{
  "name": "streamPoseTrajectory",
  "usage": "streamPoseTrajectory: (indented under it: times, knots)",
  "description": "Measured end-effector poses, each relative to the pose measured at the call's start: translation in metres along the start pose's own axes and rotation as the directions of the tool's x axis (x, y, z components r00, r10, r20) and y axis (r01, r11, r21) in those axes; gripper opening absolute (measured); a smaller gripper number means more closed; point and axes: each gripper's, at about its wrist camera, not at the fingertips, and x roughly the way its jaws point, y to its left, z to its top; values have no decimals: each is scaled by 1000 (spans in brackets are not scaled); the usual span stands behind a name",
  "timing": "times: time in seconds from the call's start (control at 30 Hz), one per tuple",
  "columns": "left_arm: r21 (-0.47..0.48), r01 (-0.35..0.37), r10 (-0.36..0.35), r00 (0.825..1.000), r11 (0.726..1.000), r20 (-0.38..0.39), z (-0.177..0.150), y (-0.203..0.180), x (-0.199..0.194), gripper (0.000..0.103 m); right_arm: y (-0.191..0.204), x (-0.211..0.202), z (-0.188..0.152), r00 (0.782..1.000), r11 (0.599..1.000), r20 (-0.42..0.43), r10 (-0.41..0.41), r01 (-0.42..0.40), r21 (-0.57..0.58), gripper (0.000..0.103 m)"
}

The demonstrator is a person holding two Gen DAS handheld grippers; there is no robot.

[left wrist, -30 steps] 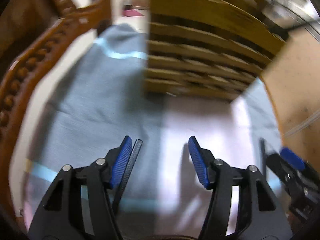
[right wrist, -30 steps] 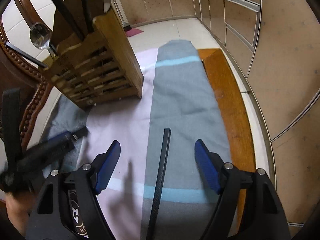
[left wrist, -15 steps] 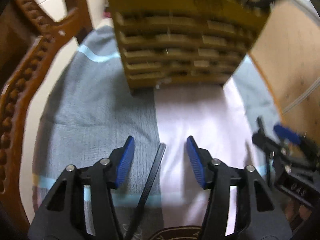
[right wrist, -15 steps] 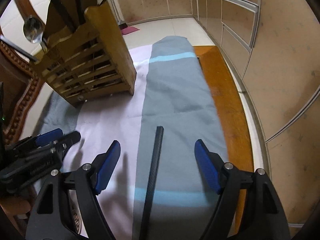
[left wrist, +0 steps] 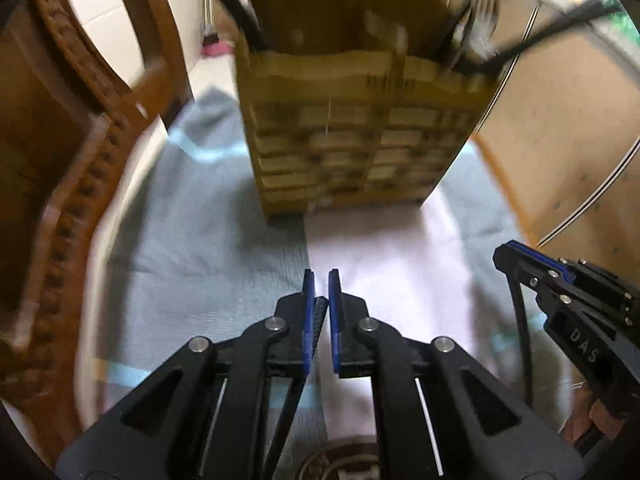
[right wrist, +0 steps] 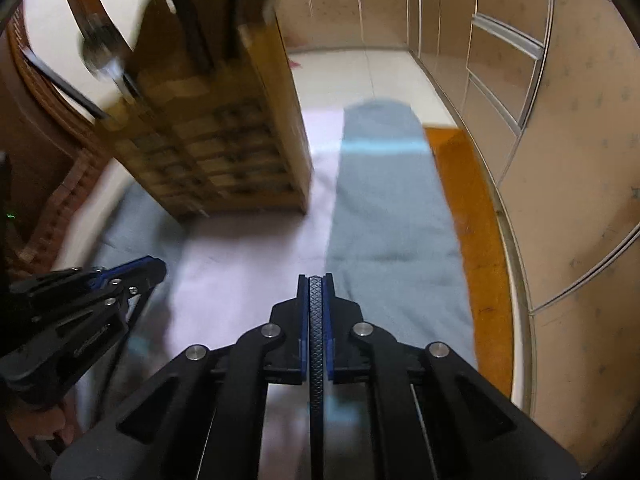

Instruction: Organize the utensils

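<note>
**Carrying two black handles toward the slatted holder**

Gripping a thin black utensil handle (right wrist: pixel 316 340) each, both grippers are facing the wooden utensil holder (left wrist: pixel 340 136), which is standing ahead on the cloth. The right gripper (right wrist: pixel 316 292) is pinching its handle squarely, long axis running straight back along the fingers. The left gripper (left wrist: pixel 321 292) is clamping its own handle (left wrist: pixel 316 328) at a slight slant. The holder's open top is lying above and beyond both tips, nearer the left gripper, so each handle probably needs tipping upright.

Slatted wooden caddy (left wrist: pixel 344 136), matt woven cloth (right wrist: pixel 392 208), diamond-textured black handle (right wrist: pixel 316 336), glossy spoon (right wrist: pixel 100 54).
</note>
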Motion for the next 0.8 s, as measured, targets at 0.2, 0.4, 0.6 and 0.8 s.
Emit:
streamPoseTrajectory:
  times: [0.2,0.4,0.6,0.8]
  knots:
    - [7,46,-46,991,999,123,-7,-10,-98,6,2,-88,5,982,996,165,90,-92,2,7]
    - [33,53,-59,970,998,236,-13,-23,-158,6,3,-156,-11,950,990,279,138,-143,-3,7]
    - [40,36,-47,944,999,326,-17,-26,-188,6,8,-198,-21,927,990,350,138,-139,-21,7]
    - [27,51,-57,917,998,394,-21,-24,-227,6,12,-226,-22,900,991,417,128,-131,-22,7]
